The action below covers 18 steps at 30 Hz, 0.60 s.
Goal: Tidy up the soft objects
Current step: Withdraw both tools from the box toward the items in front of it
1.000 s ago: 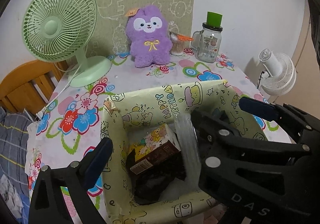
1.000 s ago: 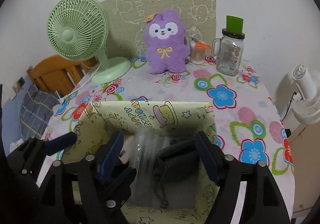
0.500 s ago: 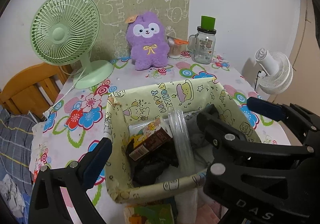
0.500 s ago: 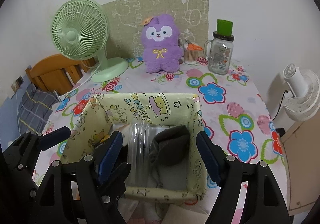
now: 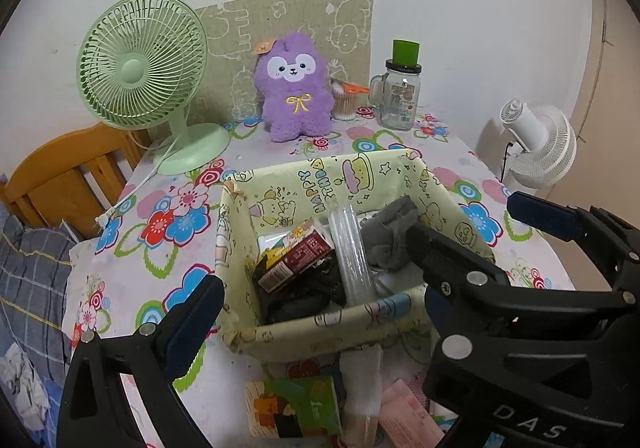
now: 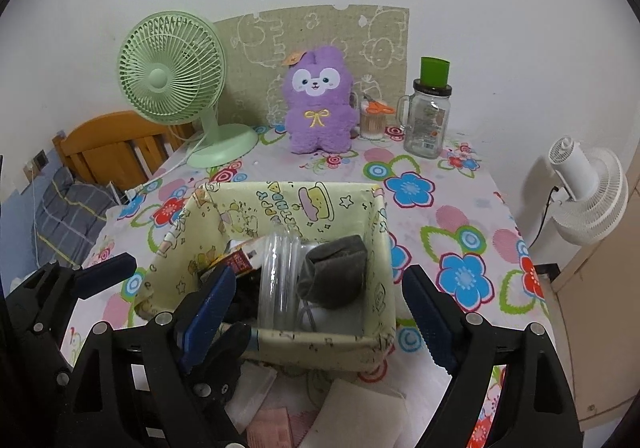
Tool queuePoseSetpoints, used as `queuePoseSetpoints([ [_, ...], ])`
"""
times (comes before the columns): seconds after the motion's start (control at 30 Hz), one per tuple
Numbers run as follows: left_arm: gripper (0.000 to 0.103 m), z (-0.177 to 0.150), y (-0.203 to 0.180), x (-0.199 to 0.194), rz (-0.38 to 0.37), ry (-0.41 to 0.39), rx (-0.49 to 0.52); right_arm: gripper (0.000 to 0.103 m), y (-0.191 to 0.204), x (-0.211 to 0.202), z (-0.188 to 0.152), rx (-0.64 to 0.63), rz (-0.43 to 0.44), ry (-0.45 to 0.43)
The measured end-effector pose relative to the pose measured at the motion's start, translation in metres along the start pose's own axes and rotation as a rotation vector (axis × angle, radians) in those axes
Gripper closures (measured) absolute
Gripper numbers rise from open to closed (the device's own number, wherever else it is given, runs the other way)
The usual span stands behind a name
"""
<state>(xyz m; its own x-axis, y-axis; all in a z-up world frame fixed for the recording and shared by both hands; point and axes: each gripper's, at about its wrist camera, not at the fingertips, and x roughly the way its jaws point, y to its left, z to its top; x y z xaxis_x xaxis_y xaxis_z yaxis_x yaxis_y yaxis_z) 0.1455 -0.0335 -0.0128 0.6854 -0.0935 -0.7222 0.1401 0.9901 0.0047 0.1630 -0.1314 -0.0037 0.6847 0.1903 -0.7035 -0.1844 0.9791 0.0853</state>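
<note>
A: The worktop (image 6: 460, 208) carries a flowered cloth; near its front edge sits the yellow fabric basket (image 6: 328, 344), open at the top.

B: And behind it, against the wall, a green fan (image 6: 172, 68), a purple plush rabbit (image 6: 318, 104) and a glass jar (image 6: 426, 124); a white fan (image 6: 588, 192) stands off to the side.

A: Inside the basket lies the grey soft pouch (image 6: 336, 272), beside a clear plastic tube (image 6: 278, 276) and a dark box (image 5: 296, 260).

B: The right gripper (image 6: 320, 324) is released; its jaws have just been opening, wide apart astride the basket's near wall, pressing on nothing.

A: The left gripper (image 5: 360, 264) also stands spread and empty.
</note>
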Motion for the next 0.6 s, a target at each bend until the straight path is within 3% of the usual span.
queuePoseSetpoints([
  [0.6,0.002,-0.023,-0.006,-0.026,-0.031,-0.024,-0.011,0.014,0.0,-0.036,-0.023,-0.001,-0.002,-0.02],
])
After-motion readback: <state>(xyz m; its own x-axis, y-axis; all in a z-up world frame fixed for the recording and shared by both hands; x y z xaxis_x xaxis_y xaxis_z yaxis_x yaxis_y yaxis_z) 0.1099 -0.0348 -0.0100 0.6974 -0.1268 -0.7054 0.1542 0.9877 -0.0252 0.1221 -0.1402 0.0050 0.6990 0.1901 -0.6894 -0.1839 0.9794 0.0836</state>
